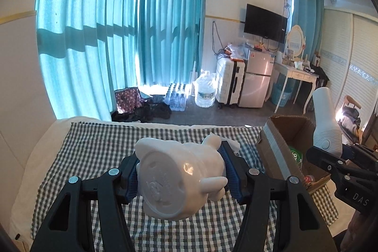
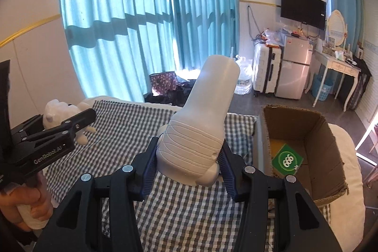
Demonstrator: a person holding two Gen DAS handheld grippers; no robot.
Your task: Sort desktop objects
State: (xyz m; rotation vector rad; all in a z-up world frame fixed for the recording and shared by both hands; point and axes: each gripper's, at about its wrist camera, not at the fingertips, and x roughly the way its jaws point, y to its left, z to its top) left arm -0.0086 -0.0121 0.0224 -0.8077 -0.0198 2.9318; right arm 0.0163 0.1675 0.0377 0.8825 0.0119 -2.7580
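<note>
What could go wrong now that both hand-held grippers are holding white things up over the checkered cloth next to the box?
1. The white figurine lies sideways in the left hand-held gripper, base toward the camera; its rounded body might slip.
2. The right hand-held gripper pinches only the white bottle's lower end, so it could tip.
3. The cardboard box sits near the bed edge; a bump might shift it.

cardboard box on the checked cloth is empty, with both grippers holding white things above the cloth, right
Not quite. The cardboard box is not empty: the right wrist view shows a green card printed 666 lying inside it. The rest holds: the left gripper grips a white figurine and the right gripper a white bottle-shaped object.
</note>
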